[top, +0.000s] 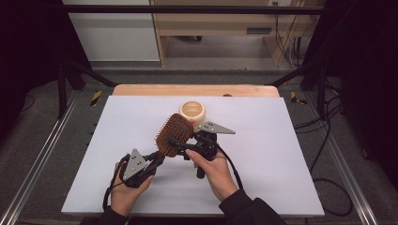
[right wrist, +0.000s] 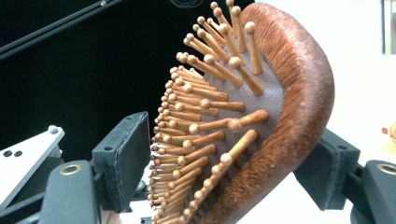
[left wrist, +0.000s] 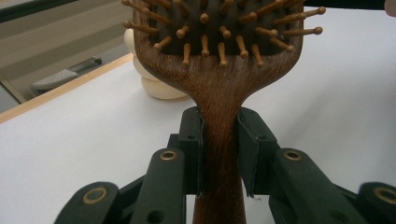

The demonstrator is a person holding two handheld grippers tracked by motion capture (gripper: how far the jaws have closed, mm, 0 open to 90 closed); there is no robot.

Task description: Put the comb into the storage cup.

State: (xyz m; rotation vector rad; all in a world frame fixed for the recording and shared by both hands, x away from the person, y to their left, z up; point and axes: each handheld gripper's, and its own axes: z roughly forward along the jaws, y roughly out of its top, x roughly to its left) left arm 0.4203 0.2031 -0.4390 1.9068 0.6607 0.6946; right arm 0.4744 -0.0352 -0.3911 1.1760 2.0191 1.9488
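- The table (top: 263,187) under its white sheet takes up most of the room in front of me, with a strip of bare wood showing at its far edge.
- A wooden hairbrush (top: 173,134) is held up off the sheet near the middle, bristle side turned toward the person, its head tilted away toward the far side.
- The person's left hand (top: 123,191) comes in from the near edge and carries the left gripper (top: 157,159); seen along that gripper, its two pads are clamped on either side of the hairbrush's narrow handle (left wrist: 219,140).
- The right hand (top: 213,171) carries the right gripper (top: 180,145), which straddles the head of the hairbrush (right wrist: 261,121): one pad lies against the smooth wooden back, the other stands just off the tips of the pegs, so it is part-way closed and not gripping.
- A small cream bowl (top: 193,111) sits on the sheet just beyond the hairbrush's head.
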